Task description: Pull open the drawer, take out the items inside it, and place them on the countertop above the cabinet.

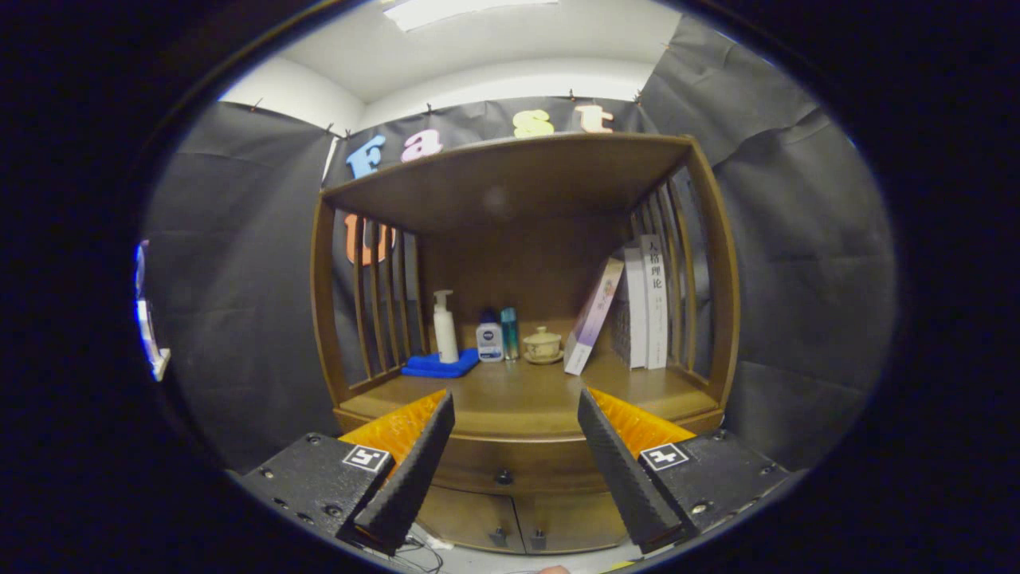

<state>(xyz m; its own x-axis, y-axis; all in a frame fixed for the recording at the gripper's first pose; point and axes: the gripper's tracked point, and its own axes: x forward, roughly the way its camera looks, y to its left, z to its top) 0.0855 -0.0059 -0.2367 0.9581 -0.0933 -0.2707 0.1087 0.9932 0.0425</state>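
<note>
A brown wooden cabinet (518, 199) stands ahead of me against the black cloth wall. Its drawer (518, 466) is closed, with a small dark knob (503, 477) in the middle, seen between my fingers. The countertop (518, 395) above the drawer has a bare front part. My gripper (516, 406) is open, fingers wide apart, held some way in front of the drawer and touching nothing. What lies inside the drawer is hidden.
At the back of the countertop stand a white pump bottle (445, 327) on a blue cloth (438, 365), two small bottles (498, 336), a lidded cup (543, 344) and leaning books (629, 307). Two lower doors (518, 522) with knobs sit under the drawer. Slatted sides enclose the shelf.
</note>
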